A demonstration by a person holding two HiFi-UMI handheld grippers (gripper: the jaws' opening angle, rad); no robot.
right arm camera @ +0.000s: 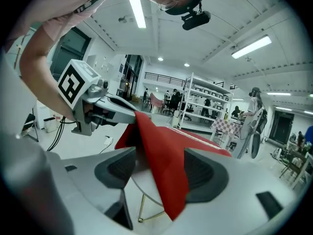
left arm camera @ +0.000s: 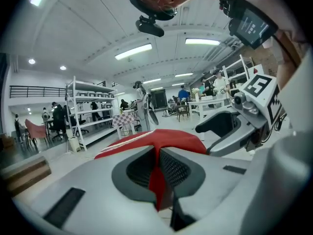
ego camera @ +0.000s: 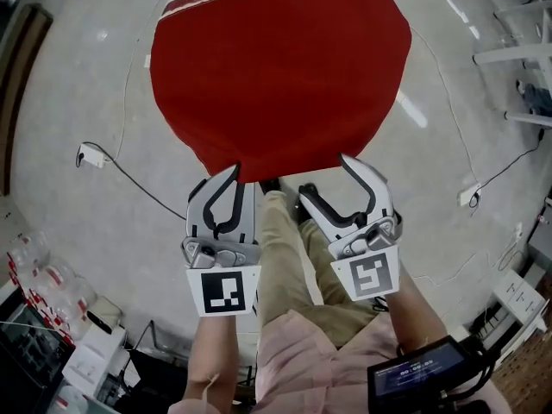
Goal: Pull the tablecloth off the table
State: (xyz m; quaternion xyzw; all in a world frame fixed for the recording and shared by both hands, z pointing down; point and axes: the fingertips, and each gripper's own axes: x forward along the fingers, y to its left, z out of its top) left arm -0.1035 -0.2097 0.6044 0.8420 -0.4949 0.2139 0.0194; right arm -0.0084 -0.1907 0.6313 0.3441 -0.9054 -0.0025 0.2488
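Note:
A red tablecloth (ego camera: 280, 67) with a white stripe at its far edge covers a round table, which it hides in the head view. My left gripper (ego camera: 235, 172) is at the cloth's near edge and is shut on a fold of it; the left gripper view shows the red fabric (left arm camera: 157, 177) pinched between the meshed pads. My right gripper (ego camera: 323, 174) is beside it at the same edge. Its jaws stand apart, and the lifted cloth (right arm camera: 161, 155) hangs between them without being pressed. Under that flap a bit of white tabletop (right arm camera: 131, 182) and a thin gold leg (right arm camera: 142, 207) show.
The person's legs (ego camera: 289, 257) stand just below the table's near edge. Cables and a white power strip (ego camera: 90, 155) lie on the grey floor at left, with another plug block (ego camera: 470, 195) at right. Boxes (ego camera: 52, 317) crowd the lower left. White shelving (left arm camera: 90, 111) and people stand far behind.

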